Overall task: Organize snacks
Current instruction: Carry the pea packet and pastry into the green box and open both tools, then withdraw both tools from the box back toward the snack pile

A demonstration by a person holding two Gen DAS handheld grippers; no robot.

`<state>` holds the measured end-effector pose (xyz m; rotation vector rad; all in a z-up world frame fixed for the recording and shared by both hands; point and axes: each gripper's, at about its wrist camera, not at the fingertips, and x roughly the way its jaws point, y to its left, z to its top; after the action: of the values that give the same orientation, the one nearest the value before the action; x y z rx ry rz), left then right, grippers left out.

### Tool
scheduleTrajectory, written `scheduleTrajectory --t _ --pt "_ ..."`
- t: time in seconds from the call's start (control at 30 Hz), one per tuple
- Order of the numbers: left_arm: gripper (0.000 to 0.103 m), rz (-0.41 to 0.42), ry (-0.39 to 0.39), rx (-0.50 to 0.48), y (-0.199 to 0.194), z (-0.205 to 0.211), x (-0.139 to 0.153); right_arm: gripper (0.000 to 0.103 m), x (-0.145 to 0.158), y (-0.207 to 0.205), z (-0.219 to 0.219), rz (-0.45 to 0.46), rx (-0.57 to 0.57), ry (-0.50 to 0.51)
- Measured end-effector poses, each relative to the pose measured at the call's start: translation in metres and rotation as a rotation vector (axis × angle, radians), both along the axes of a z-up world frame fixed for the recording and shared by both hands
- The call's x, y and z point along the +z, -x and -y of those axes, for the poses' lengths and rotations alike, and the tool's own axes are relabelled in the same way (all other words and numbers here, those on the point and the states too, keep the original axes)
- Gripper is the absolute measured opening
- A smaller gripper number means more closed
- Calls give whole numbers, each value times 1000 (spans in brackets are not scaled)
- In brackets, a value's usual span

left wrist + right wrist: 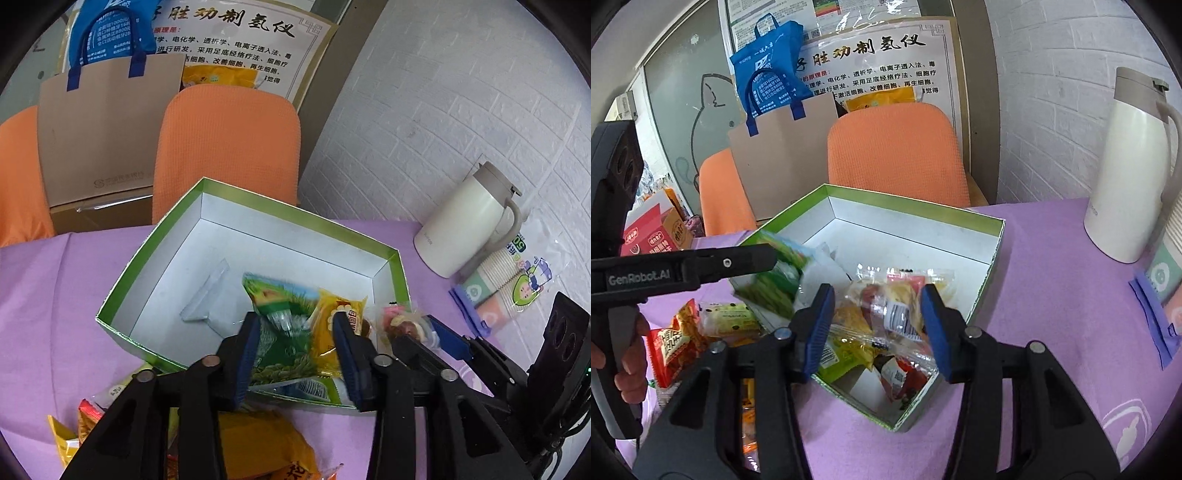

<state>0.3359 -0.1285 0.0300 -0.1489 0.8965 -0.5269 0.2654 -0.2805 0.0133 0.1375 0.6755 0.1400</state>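
A green-rimmed cardboard box [295, 212] [916, 206] lies open on the purple tablecloth with several snack packets piled in its near end. My left gripper [295, 332] [768, 258] hovers over the box's near left edge with its jaws apart. A green pea packet [280, 332] [772, 288], blurred, sits between its pads beside a yellow packet [328, 325]. My right gripper [877, 317] [424, 332] is open above the pile. A clear-wrapped snack with a barcode [897, 310] [395, 325] lies between its blue pads.
Loose packets lie on the cloth at the near left: a red one [672, 343] and an orange one [258, 443]. A cream thermos jug [469, 221] [1126, 166] and a pack of paper cups [506, 280] stand to the right. Orange chairs [229, 147] stand behind the table.
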Motion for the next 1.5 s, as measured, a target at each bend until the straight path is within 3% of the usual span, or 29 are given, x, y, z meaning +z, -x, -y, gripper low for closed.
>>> scheduleTrajectory --t 0.03,0.07,0.13,0.23,0.4,0.6,0.77,0.93,1.1,1.3,1.5 --pt "85 -8 -18 19 -1 -1 -3 78 -3 -1 0 -2 -1 17" --pt "89 -4 -38 47 -1 -3 -5 82 -4 0 0 5 -11 37" --pt "89 33 -47 67 2 -8 -6 84 -4 6 1 36 -16 63" --pt "89 22 -58 78 4 -14 -8 92 -4 13 5 32 -24 71" --pt "89 18 -56 82 22 -24 4 93 14 32 13 32 -44 43" --pt "89 105 -34 87 73 -46 48 98 61 76 8 137 -78 2" --pt "90 145 -76 100 127 -69 62 101 75 124 -3 187 -65 -33" --pt "90 141 -56 116 178 -101 41 101 54 161 -15 178 -63 -80" --pt "90 62 -7 159 213 -124 -2 101 20 181 -25 95 -24 -149" --pt "90 -28 23 192 240 -134 -49 101 -10 190 -49 13 30 -93" --pt "90 -44 28 208 247 -145 -58 101 -18 185 -67 -17 80 -74"
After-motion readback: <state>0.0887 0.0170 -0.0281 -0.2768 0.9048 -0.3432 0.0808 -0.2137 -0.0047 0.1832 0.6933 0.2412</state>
